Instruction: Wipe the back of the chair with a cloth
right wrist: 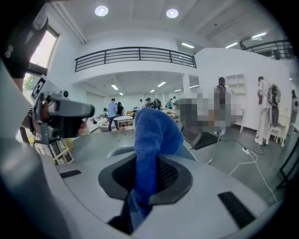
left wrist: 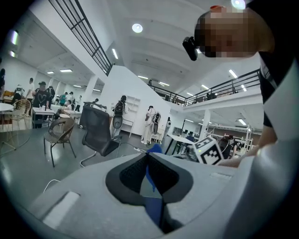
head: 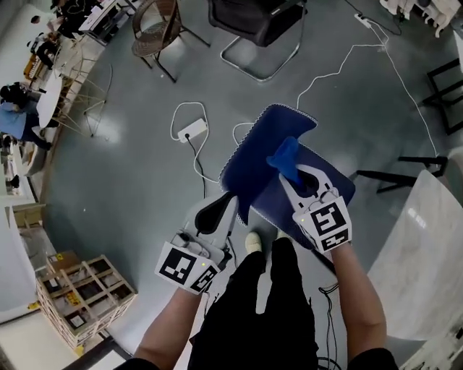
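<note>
The left gripper (head: pixel 230 199) pinches an edge of the dark blue microfibre cloth (head: pixel 253 148). The right gripper (head: pixel 291 175) clamps a bunched fold. The cloth hangs above the grey concrete floor (head: pixel 123 166), and the black office chair (head: pixel 253 18) stands far behind.

cloth (head: pixel 253 162): blue | floor (head: pixel 123 166): grey | power strip (head: pixel 192 130): white | trousers (head: pixel 260 303): black

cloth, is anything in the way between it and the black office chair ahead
Nothing upright does. Only a white cable trails across the grey floor between the cloth and the black office chair.
</note>
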`<action>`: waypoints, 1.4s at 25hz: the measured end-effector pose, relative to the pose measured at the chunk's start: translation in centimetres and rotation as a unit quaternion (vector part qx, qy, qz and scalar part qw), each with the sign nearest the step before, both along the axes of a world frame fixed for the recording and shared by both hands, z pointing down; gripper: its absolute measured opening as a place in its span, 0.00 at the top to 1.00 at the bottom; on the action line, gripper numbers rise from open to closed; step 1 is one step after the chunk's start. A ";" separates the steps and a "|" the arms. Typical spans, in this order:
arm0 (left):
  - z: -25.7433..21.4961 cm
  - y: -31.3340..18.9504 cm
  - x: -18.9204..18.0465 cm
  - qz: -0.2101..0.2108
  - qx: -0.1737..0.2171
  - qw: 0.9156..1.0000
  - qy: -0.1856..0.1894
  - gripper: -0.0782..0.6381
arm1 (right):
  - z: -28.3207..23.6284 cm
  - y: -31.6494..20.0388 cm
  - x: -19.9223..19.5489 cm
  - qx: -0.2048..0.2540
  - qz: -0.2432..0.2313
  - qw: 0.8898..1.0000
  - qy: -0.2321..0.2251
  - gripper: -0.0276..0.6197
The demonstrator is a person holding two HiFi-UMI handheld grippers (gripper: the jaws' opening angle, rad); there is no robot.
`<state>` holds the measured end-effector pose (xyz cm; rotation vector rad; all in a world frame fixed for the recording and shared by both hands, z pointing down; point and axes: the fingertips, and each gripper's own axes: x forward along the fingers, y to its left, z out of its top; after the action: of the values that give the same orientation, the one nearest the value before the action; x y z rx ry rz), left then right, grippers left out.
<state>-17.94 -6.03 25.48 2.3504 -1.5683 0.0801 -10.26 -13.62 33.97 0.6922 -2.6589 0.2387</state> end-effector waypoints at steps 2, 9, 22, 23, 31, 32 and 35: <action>2.2 -0.8 -0.3 0.007 -0.002 1.000 -0.006 0.86 | 3.1 -3.3 -0.4 -0.010 0.017 1.000 -0.008 0.85; 6.2 -2.2 -1.2 0.029 -0.006 0.999 -0.016 0.86 | 8.2 -10.7 -1.5 0.004 0.077 0.997 0.003 0.85; 8.7 -2.8 -1.5 0.027 -0.002 0.999 -0.021 0.86 | 11.0 -9.5 -5.0 0.000 0.003 0.998 -0.066 0.85; 8.8 -2.6 -1.4 0.028 0.000 0.999 -0.022 0.86 | 10.9 -8.5 -5.3 -0.008 -0.009 0.997 -0.079 0.85; 10.6 -1.1 -1.0 0.027 -0.003 0.999 -0.021 0.86 | 12.1 2.2 -8.8 -0.037 -0.137 0.986 -0.092 0.85; 10.9 -1.0 -0.9 0.028 -0.003 0.999 -0.021 0.86 | 12.5 3.6 -9.3 -0.038 -0.153 0.984 -0.089 0.85; 11.3 -0.4 -0.6 0.030 -0.002 0.999 -0.020 0.86 | 13.3 7.2 -10.3 -0.045 -0.189 0.977 -0.085 0.85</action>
<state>-18.54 -6.39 36.79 2.4060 -1.5150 0.1440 -20.57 -6.43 47.24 0.1330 -2.8548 0.3199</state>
